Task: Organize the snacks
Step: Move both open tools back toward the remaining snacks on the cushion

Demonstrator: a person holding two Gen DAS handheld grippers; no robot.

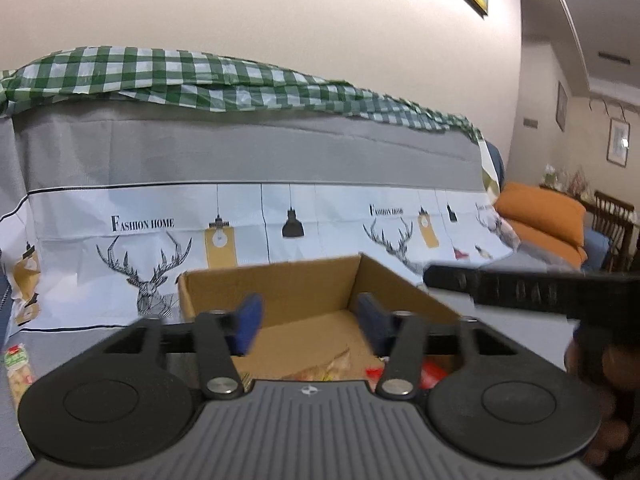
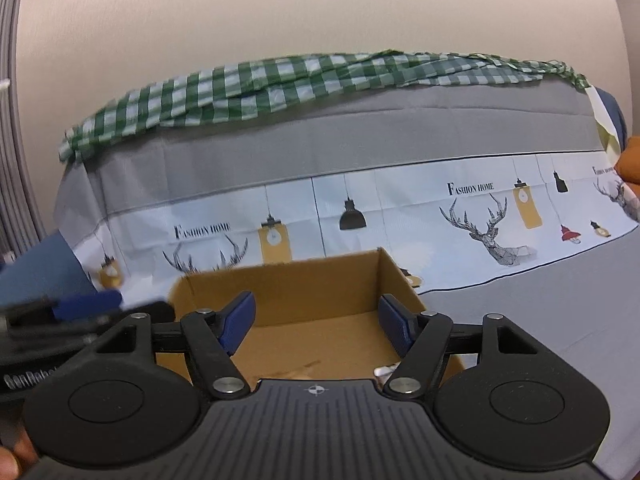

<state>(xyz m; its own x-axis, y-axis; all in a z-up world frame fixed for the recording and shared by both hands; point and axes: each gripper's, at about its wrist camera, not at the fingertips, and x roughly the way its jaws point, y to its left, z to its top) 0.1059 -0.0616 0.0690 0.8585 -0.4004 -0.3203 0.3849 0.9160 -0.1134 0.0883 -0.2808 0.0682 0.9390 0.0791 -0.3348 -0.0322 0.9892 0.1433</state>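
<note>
I'm holding my left claw point(image 1: 308, 326) over the near edge of the cardboard box point(image 1: 280, 284), blue pads apart and gripping nothing. My right claw point(image 2: 318, 326) is hovering over the same box, jaws spread wider, also empty. Inside the box, just behind my left claw's body, I'm seeing a yellowish snack packet point(image 1: 328, 368) and a red wrapper point(image 1: 376, 372) lying on the cardboard floor. One more snack bag point(image 1: 18, 372), green label on top, is waiting outside, left of the box on the patterned cloth point(image 1: 120, 240).

The risk I'm judging here: both claws are crowding one small box, so they could knock together or shove the light cardboard across the cloth. The outside bag looks slippery too; pinched at a corner, it could slide out before clearing the box wall.
</note>
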